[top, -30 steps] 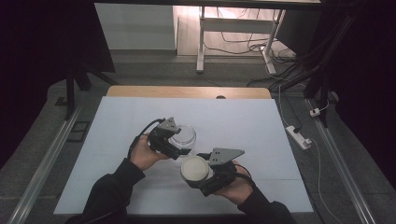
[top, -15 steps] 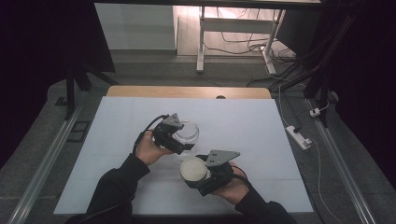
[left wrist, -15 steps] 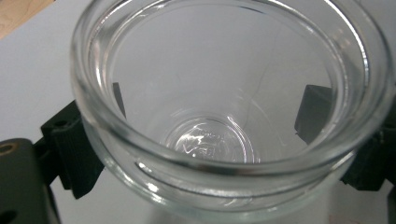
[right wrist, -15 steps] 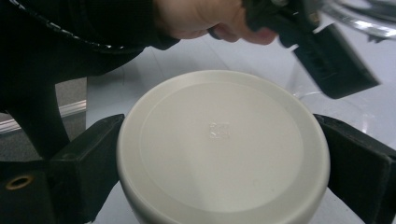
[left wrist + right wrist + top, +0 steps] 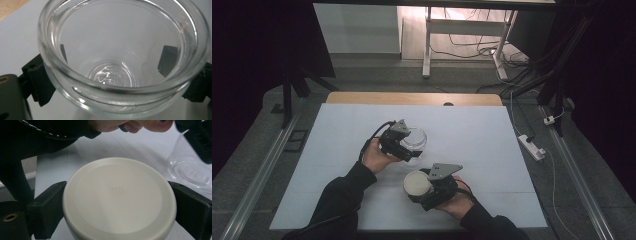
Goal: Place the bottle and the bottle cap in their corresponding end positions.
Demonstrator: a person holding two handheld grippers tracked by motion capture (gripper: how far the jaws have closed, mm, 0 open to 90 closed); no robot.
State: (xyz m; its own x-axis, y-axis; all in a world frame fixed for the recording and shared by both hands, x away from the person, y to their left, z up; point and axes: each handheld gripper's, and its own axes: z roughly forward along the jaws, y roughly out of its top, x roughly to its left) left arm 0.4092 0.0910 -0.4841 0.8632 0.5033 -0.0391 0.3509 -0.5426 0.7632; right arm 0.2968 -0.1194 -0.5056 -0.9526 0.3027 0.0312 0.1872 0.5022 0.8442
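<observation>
Pinching glass jar (image 5: 120, 62) betw. L gripper (image 5: 404, 145) jaws; R gripper (image 5: 424, 192) jaws clamp cream lid (image 5: 118, 197).

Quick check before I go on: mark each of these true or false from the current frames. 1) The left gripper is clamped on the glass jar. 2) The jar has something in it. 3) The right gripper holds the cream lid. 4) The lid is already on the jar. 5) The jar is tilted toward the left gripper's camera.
1) True: the left gripper has its jaws on either side of the glass jar, against the wall.
2) False: the jar looks empty; its bare base shows through.
3) True: the right gripper grips the cream lid between its jaws.
4) False: the lid sits apart from the jar, nearer the person.
5) True: its open mouth faces that camera.
</observation>
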